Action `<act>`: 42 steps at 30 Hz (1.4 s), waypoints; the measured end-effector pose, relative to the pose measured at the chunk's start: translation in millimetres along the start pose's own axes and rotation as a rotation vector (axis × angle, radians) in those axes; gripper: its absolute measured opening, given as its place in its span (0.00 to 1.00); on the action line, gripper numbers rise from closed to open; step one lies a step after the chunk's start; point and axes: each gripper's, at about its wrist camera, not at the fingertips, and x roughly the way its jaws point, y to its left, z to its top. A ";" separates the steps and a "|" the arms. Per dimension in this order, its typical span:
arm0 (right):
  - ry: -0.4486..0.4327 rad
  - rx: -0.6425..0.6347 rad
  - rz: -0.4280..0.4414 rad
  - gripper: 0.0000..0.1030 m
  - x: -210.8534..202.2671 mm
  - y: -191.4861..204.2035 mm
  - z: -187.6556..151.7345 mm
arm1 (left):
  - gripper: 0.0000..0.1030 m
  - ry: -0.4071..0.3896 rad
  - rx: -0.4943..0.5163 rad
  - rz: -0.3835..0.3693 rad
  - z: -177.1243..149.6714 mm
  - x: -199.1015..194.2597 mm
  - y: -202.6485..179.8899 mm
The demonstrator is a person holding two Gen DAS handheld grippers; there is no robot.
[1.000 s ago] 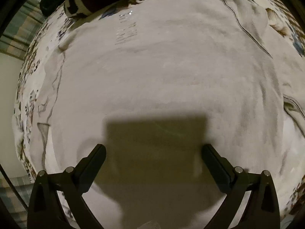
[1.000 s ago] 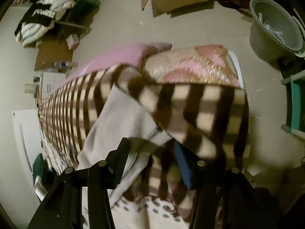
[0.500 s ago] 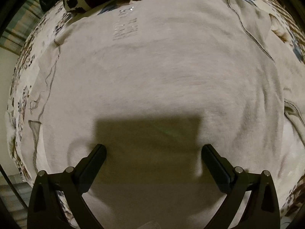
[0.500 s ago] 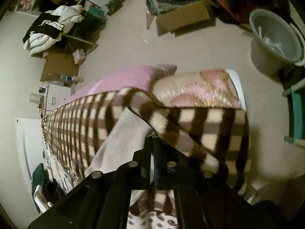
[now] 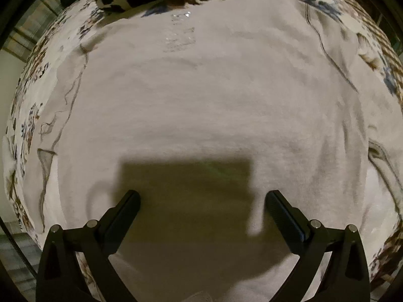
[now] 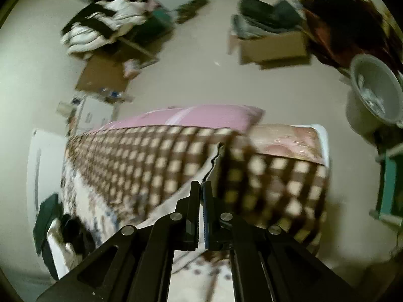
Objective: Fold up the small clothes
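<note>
**Left gripper spread over shirt, right one pinching its edge**

The left gripper (image 5: 201,201) hangs with jaws wide apart above the white shirt (image 5: 201,100), which lies flat on the floral bedsheet (image 5: 30,95). A faint silver print (image 5: 180,39) near the shirt's far end cannot be read. The right gripper (image 6: 201,188) is clenched on a pale edge of the shirt (image 6: 201,171), beside the checked blanket (image 6: 151,161).

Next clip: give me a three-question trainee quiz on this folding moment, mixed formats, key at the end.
1. True or false: the left tongs are shut on the white garment.
2. What do the right tongs pinch?
A. white garment edge
B. pink pillow
C. grey bucket
3. Fill in: the blanket beyond the right tongs is brown and cream ____.

Key: 1 false; 2 A; 3 checked.
</note>
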 end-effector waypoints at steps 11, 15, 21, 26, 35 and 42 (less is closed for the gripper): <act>0.146 -0.449 0.189 0.02 -8.6 191.7 -108.2 | 1.00 -0.049 -0.146 -0.019 3.2 -21.5 90.2; 0.251 -0.587 0.266 0.02 12.5 257.4 -198.0 | 1.00 -0.061 -0.241 -0.003 10.9 -22.3 143.9; 0.381 -0.752 0.342 0.02 33.0 334.6 -341.1 | 1.00 -0.066 -0.402 0.048 1.2 -17.9 234.8; 0.477 -0.878 0.322 0.02 54.1 358.5 -449.3 | 1.00 -0.033 -0.503 0.100 -20.1 -8.7 286.6; 0.620 -1.027 0.236 0.02 96.2 351.9 -539.6 | 1.00 -0.006 -0.609 0.128 -56.2 -1.9 333.4; 0.741 -0.914 0.200 0.75 103.4 335.4 -509.0 | 1.00 0.016 -0.844 0.014 -108.6 0.6 383.8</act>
